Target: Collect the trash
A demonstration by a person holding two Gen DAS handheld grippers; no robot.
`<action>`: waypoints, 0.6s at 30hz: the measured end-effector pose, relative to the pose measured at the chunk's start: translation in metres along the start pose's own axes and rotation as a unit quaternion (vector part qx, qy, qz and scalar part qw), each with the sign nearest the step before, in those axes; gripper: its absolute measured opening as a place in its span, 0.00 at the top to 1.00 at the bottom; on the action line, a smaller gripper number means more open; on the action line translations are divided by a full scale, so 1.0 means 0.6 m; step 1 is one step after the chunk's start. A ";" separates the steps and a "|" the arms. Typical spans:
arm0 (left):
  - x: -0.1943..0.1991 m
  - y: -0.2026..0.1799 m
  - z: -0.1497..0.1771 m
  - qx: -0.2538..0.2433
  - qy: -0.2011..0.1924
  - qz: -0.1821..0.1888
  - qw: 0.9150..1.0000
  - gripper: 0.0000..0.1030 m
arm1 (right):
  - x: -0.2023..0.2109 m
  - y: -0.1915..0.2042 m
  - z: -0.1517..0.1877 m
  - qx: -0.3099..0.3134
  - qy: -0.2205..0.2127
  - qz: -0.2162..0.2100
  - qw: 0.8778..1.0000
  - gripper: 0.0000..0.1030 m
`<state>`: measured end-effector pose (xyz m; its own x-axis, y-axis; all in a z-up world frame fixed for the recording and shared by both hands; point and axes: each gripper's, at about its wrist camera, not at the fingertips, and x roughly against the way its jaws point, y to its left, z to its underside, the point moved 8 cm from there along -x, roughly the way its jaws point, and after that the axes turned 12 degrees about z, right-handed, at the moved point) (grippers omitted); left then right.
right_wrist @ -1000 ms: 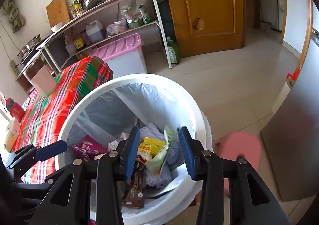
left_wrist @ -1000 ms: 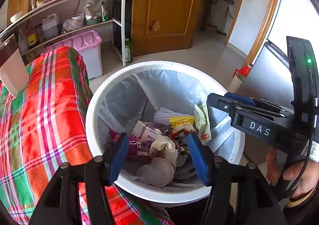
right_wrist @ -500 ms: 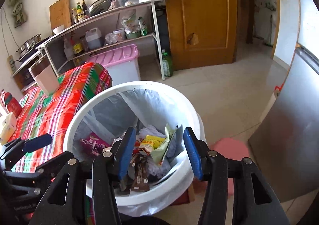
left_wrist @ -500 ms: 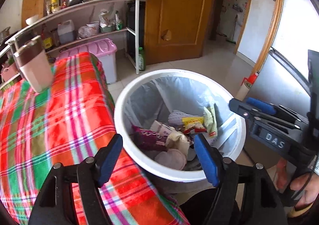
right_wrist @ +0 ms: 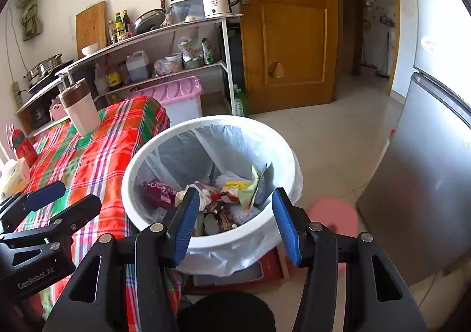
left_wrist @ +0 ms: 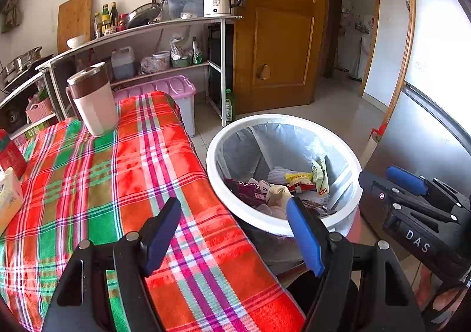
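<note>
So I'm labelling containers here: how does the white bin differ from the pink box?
The bin is round and white; the box is rectangular, with a pink lid over a pale body. The bin is open on top, lined with a grey bag and holds wrappers; the box is shut, its contents hidden. The bin stands beside the table's near end, the box past its far end, by the shelves. Both sit at floor level.

Bright daylight enters from the right, overexposing the refrigerator side. Both views are sharp centrally; fisheye distortion curves edges, and corners vignette black.
</note>
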<state>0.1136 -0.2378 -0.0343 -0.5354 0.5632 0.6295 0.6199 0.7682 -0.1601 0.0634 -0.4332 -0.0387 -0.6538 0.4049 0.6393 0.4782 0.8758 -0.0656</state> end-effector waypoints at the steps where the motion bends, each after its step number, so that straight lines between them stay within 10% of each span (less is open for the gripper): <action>1: 0.006 -0.001 0.003 0.001 -0.002 -0.002 1.000 0.26 | 0.006 0.002 0.003 -0.003 -0.003 0.001 1.000 0.49; 18: 0.068 -0.025 0.019 -0.014 -0.049 -0.037 0.998 0.26 | 0.069 -0.001 0.039 -0.021 -0.031 0.005 0.999 0.49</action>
<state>0.0760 -0.2232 -0.0148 -0.6324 0.5337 0.5615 0.5920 0.8004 -0.0941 0.0221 -0.4110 -0.0303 -0.6833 0.4310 0.5894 0.5089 0.8599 -0.0388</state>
